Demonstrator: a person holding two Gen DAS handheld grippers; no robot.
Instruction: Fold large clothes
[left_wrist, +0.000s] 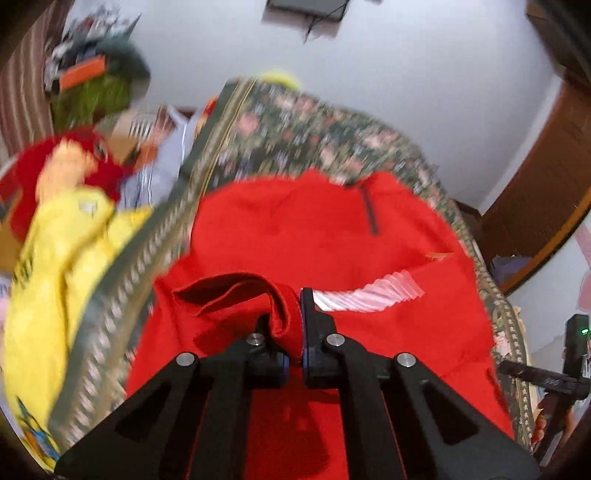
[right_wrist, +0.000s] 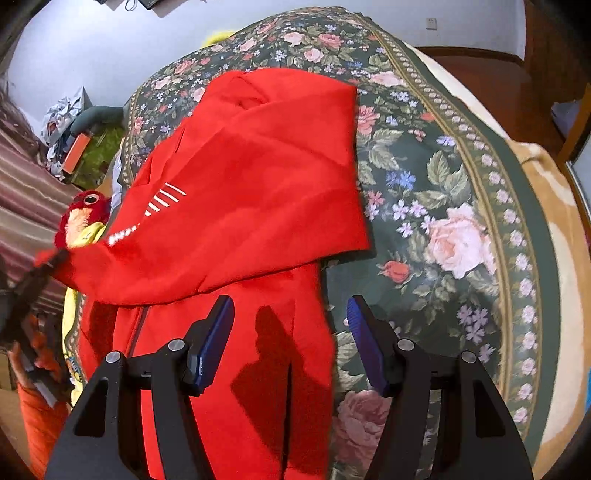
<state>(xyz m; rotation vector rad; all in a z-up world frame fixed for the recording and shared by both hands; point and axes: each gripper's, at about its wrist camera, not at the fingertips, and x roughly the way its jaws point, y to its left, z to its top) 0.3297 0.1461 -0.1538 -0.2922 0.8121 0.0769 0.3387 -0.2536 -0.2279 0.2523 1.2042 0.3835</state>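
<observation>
In the left wrist view, the left gripper (left_wrist: 291, 325) is pinching a bunched fold of the red jacket (left_wrist: 317, 236), which is lying spread on the floral bed (left_wrist: 295, 122); a yellow garment (left_wrist: 48, 277) is sitting to the left. In the right wrist view, the right gripper (right_wrist: 290, 339) is hovering released, holding nothing, above the jacket's near right edge, a lifted part of the jacket draping across toward the left.

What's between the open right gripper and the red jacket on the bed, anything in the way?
Nothing visible. The right gripper hangs open directly over the red jacket on the floral bedspread, with only air between them. The left gripper is already shut on a fold of it.
</observation>
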